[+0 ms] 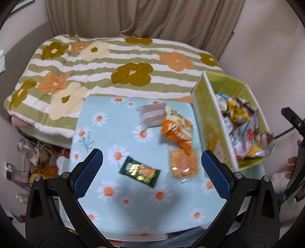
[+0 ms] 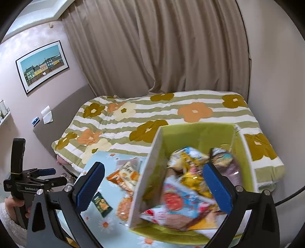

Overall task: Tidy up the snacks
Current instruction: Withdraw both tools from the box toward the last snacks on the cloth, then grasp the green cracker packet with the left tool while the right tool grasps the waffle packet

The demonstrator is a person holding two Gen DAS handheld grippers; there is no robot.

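Observation:
A green box [image 1: 209,122] stands on the right of the daisy tablecloth [image 1: 106,137], filled with several snack packets [image 1: 242,122]. On the cloth lie a dark green packet [image 1: 139,171], an orange bag [image 1: 178,131], a clear pack of orange crackers [image 1: 183,164] and a pale pink pack [image 1: 151,114]. My left gripper [image 1: 152,172] is open and empty above the dark green packet. My right gripper [image 2: 152,188] is open and empty over the box [image 2: 146,171], above its packets [image 2: 183,196]. The dark green packet [image 2: 102,207] and orange bag [image 2: 125,178] show left of the box.
A bed with a flowered striped quilt [image 1: 114,66] lies behind the table, with beige curtains [image 1: 152,17] beyond. Clutter [image 1: 38,158] sits on the floor to the left. The left gripper's handle [image 2: 21,183] shows in the right wrist view.

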